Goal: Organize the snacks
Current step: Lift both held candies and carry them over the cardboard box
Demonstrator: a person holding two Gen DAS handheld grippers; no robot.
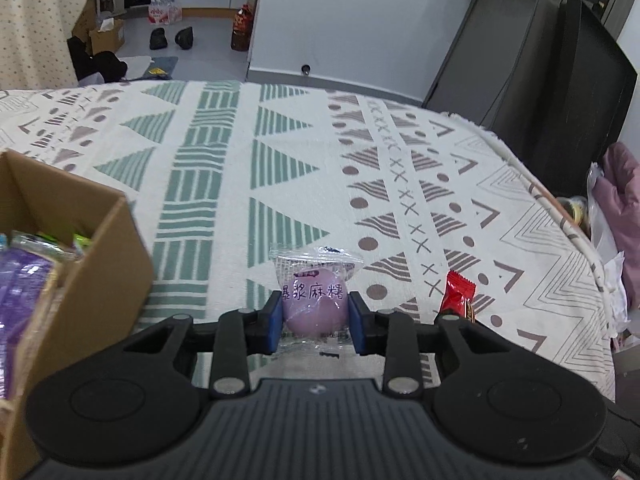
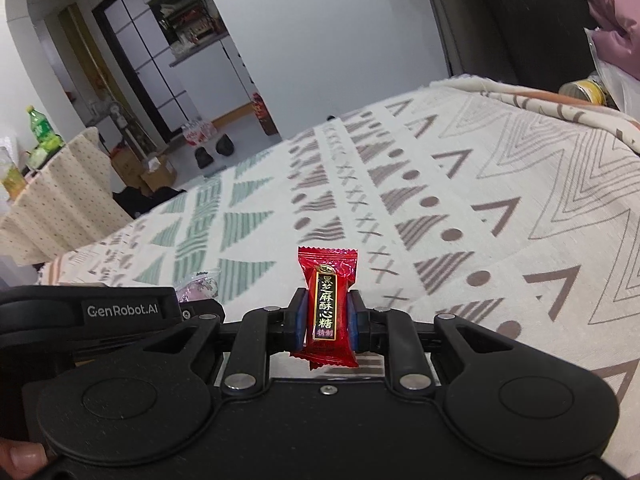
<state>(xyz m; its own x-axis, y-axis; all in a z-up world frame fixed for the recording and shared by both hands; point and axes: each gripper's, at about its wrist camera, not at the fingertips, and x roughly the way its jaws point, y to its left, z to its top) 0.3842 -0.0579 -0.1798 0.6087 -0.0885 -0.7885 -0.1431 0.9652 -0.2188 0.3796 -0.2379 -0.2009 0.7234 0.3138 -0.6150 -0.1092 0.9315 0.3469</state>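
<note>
My left gripper (image 1: 315,312) clamps a soft purple mochi ball in its clear wrapper (image 1: 314,300) at mid-body; my right gripper (image 2: 327,316) pinches a light, crinkly red foil candy (image 2: 327,304) at its firm centre.

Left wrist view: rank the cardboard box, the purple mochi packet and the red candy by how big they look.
1. cardboard box, though it is cut off by the frame edge
2. purple mochi packet, held in the left tongs
3. red candy, partly hidden
</note>
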